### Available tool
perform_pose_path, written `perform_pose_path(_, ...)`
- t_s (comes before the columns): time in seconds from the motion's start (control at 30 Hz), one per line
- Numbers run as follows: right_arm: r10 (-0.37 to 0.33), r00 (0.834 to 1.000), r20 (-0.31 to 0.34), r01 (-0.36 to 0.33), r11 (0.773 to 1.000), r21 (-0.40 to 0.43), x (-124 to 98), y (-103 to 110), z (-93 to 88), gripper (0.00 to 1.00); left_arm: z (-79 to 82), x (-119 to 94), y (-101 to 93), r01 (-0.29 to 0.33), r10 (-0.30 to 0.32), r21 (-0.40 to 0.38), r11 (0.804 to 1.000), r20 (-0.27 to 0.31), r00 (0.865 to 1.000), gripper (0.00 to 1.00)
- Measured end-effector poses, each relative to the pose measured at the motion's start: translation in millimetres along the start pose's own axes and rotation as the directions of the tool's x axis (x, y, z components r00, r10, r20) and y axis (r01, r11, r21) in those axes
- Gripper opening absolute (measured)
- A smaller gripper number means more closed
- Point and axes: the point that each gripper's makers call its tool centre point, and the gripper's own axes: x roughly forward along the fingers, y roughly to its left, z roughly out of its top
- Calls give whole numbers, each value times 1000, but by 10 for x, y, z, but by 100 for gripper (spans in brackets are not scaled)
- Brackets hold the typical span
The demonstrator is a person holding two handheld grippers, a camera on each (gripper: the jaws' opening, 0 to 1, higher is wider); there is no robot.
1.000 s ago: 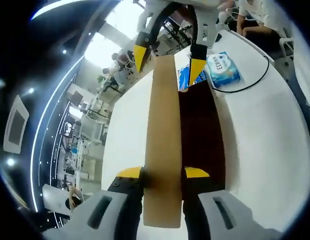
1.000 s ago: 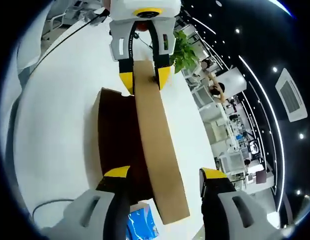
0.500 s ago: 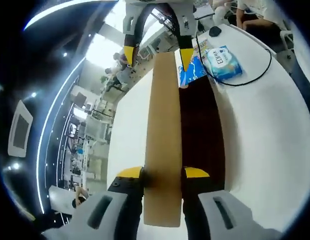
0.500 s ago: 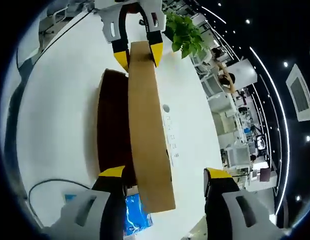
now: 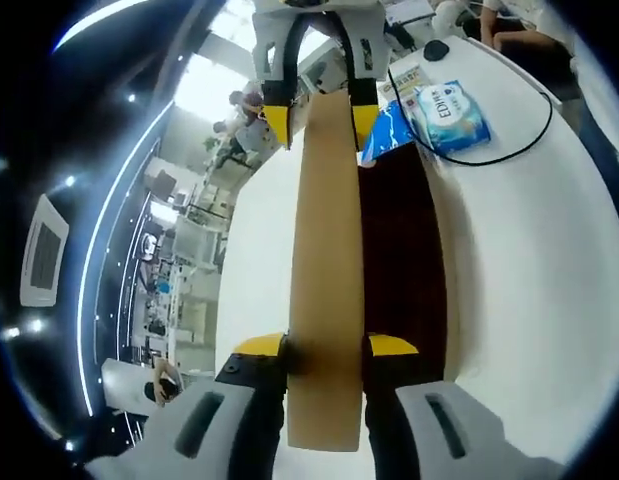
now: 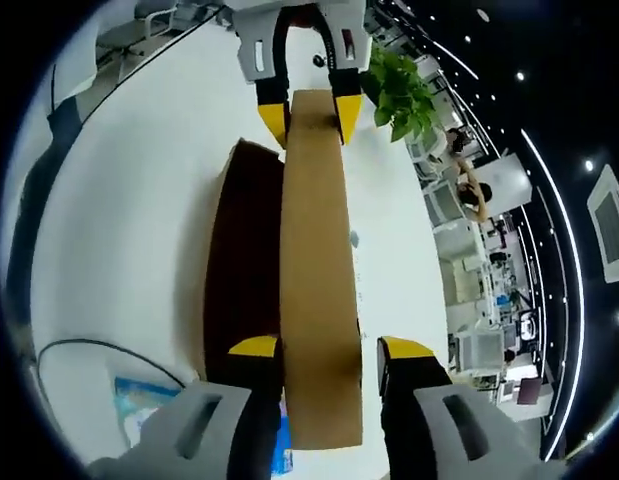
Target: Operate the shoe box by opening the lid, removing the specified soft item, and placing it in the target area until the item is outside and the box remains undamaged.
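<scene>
One brown lid point(image 5: 327, 270) stands on edge over one dark box point(image 5: 401, 250) on the white worktop point(image 5: 529, 250). The left gripper point(image 5: 325, 346) fingers pinch one end of the lid; the right gripper point(image 6: 324, 349) fingers bracket the other end, contact unclear. One blue tissue pack point(image 5: 449, 115) lies near.

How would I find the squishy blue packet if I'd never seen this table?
Start at the big white table. Follow the long brown box lid to its far end; beside it, inside a black cable loop, lies the blue packet, the only blue-and-white printed, puffy thing.
</scene>
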Motion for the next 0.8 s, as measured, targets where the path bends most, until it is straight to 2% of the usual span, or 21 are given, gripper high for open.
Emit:
perform_pose_path(0.07,-12,1000,11,12,999,-48,6,15,3,29,8,1,-6,-7,6,-31,999,-8,1000,29)
perform_pose_path(0.2,-10,999,37,11,999,-35,-4,76,9,29,6,38,-82,-4,3,-37,999,-36,999,32)
perform_pose_path(0.33,-8,998,62,10,1000,-30,-30,118,26,29,-12,95,-115,-12,13,9,1000,-69,998,31)
perform_pose_path(0.37,-9,998,63,11,999,-35,-29,129,26,29,-18,106,-137,-9,9,-2,1000,-80,997,31)
perform_pose_path(0.47,-19,998,63,22,999,-48,-29,152,17,30,-2,72,-167,-28,28,2,1000,-84,996,30)
perform_pose_path(0.53,-17,998,62,20,999,-46,9,182,0,34,2,52,-198,-33,33,-2,999,-84,996,30)
perform_pose_path(0.6,-20,999,49,22,999,-47,36,217,-31,31,7,41,-212,-39,39,-4,999,-82,996,30)
perform_pose_path(0.7,-28,998,60,29,999,-19,24,257,17,30,-35,52,-268,-48,48,4,999,-94,994,30)
perform_pose_path(0.8,-37,997,72,40,999,-36,11,321,54,30,-81,44,-319,-67,67,6,998,-90,994,30)
